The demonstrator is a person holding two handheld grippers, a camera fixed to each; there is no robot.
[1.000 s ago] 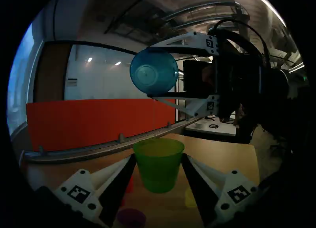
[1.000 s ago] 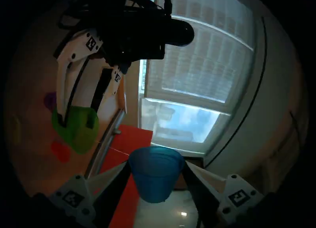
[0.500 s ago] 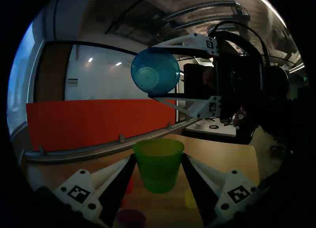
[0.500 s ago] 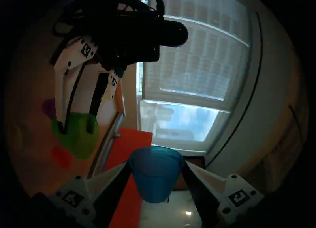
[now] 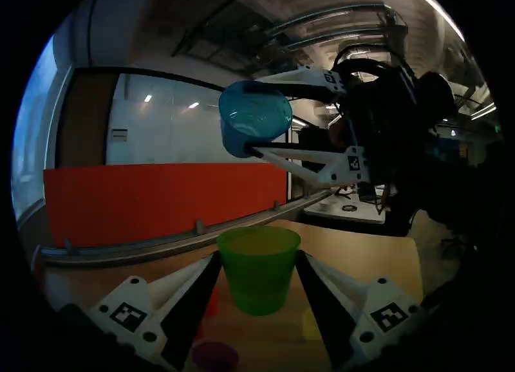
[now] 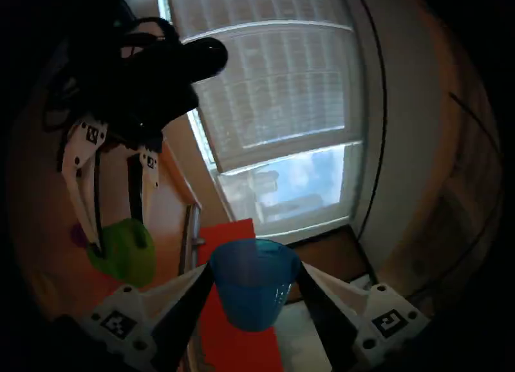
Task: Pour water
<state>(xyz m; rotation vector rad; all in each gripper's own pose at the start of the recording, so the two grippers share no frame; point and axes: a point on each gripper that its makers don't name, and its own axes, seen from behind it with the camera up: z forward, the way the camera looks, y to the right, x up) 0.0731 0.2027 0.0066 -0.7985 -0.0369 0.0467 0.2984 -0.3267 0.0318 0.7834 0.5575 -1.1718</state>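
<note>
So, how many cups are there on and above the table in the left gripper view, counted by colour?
green cup: 1
blue cup: 1
purple cup: 1
red cup, partly hidden: 1
yellow cup, partly hidden: 1
Total: 5

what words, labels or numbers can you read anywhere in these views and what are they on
No text can be read in either view.
A small sign on the far wall: too blurred to read.
The square black-and-white markers on the jaws: patterns, not letters.
The green cup and the blue cup: no print visible.
</note>
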